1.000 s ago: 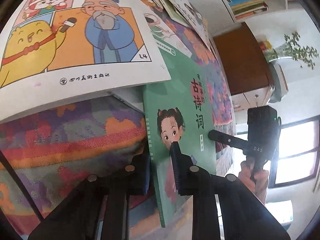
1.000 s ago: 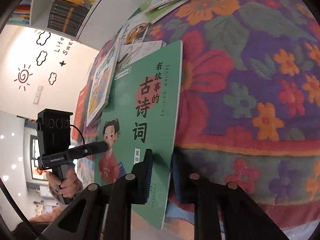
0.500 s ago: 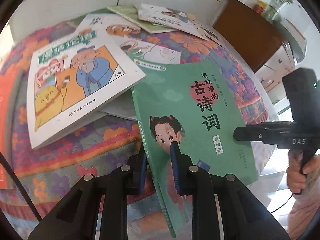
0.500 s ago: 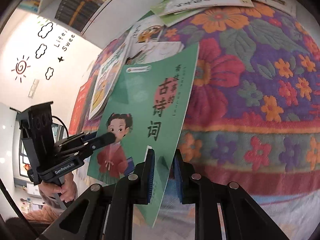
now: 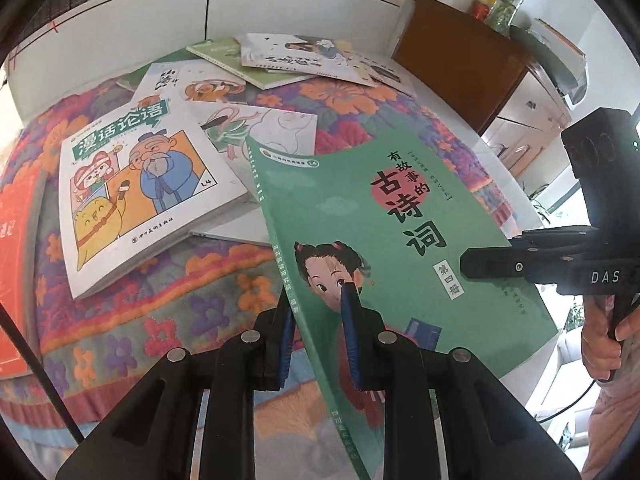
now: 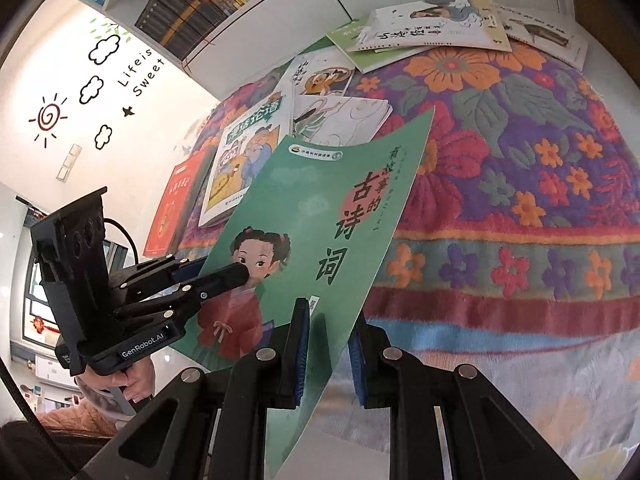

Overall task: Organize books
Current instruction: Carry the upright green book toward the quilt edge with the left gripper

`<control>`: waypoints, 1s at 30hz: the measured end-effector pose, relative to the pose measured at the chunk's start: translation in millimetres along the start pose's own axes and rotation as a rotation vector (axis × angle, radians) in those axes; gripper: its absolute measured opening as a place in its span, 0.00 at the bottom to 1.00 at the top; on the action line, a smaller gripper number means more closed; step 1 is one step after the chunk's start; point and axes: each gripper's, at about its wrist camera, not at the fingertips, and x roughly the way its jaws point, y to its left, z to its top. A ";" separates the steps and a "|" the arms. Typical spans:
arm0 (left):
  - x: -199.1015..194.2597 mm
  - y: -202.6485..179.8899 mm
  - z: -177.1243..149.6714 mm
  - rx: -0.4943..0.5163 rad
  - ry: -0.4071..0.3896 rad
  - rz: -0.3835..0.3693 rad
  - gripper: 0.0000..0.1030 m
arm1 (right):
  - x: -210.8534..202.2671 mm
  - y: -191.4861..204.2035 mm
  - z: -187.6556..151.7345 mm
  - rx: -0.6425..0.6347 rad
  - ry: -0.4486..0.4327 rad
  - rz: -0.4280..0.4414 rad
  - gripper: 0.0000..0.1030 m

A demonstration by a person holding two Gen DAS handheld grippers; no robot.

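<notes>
Green book lifted higher – glossy, girl illus.

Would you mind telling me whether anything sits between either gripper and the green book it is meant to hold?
Nothing visible does. The left gripper is shut on the green book at its spine edge, and the right gripper is shut on its opposite edge.

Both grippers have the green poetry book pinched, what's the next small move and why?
Probably keep lifting the green book until its far edge clears the cartoon book. The left gripper pinches it near the spine, the right gripper the opposite edge, and other books lie scattered on the floral cloth.
</notes>
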 end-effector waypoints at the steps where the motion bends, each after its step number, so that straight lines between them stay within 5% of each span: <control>1: -1.6 0.4 -0.8 -0.004 -0.002 -0.010 0.19 | -2.4 2.0 -1.5 -0.004 -0.006 -0.004 0.18; 17: -31.7 16.0 -3.2 -0.040 -0.062 -0.057 0.19 | -19.4 30.2 -5.3 -0.042 -0.056 -0.015 0.18; 30: -89.6 81.4 9.2 -0.053 -0.151 -0.065 0.19 | -11.7 105.8 23.3 -0.177 -0.091 -0.015 0.18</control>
